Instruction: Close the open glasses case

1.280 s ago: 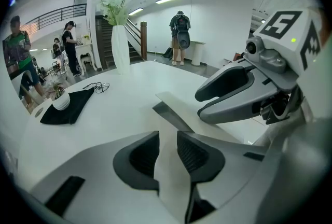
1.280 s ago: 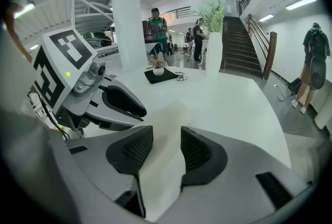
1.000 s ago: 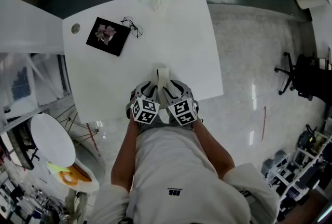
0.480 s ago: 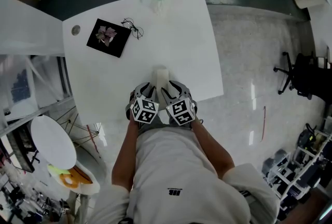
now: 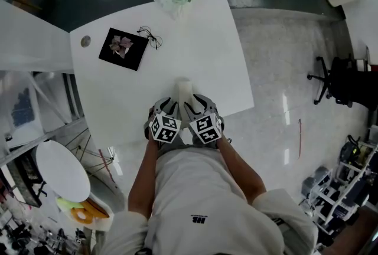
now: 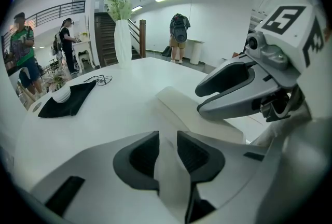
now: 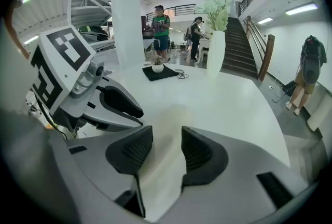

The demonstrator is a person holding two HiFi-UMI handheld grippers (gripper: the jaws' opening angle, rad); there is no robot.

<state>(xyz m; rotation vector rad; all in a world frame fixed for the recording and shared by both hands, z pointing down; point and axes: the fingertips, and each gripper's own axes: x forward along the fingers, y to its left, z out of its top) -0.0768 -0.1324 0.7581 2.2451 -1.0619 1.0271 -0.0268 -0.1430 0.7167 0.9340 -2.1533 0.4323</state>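
The glasses case point(image 5: 184, 88) lies at the near edge of the white table point(image 5: 207, 41), right in front of the person, with both tools on its near end. The left gripper point(image 6: 168, 153) has its pads pressed together on a thin cream flap of the case that runs up between them. The right gripper point(image 7: 162, 153) stands just beside it, its pads a little wider, with the cream body of the case filling the gap, so it appears to be clamped on the case as well.

Over the last second very little has moved. Both grippers stay side by side at the same spot. The dark slit that showed along the case's left edge in the head view a second ago is no longer visible, and the part reaching past the jaws looks slightly shorter. I judge that the lid is being folded down onto the body and the closing is near its end, though no view shows the seam itself, so I cannot tell whether it is fully shut.

The eyeglasses point(image 5: 150, 37) rest well apart on the far side, beside a black cloth point(image 5: 123, 48), not in the case
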